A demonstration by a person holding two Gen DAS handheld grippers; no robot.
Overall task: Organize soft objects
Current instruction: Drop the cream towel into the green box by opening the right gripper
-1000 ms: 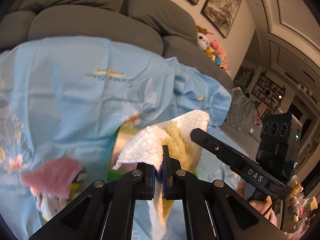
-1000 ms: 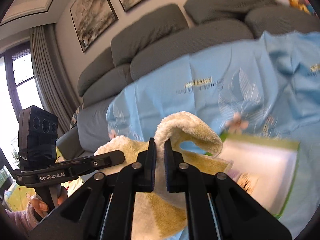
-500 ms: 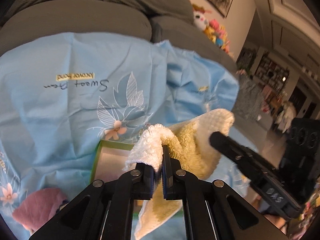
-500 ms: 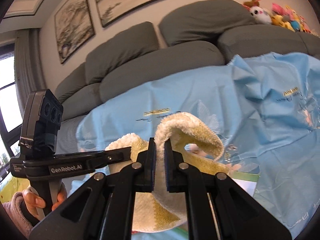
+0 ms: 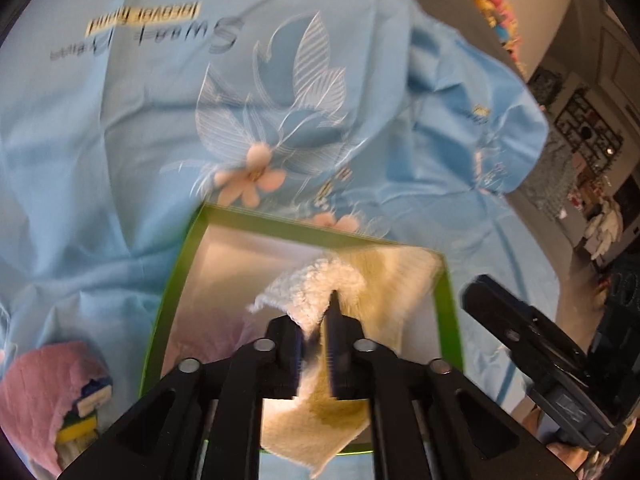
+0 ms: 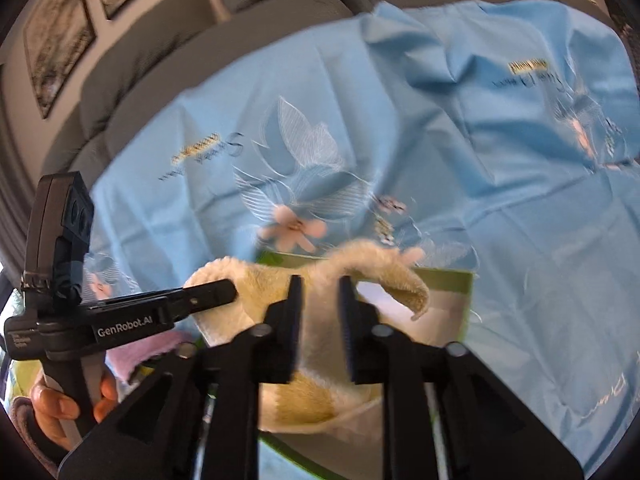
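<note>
While opening, both grippers (image 5: 316, 312) (image 6: 320, 296) straddle towel (image 5: 384, 280)

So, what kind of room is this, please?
Probably a home living room: a grey sofa with big cushions, framed pictures on the wall, and plush toys along the sofa's back.
</note>
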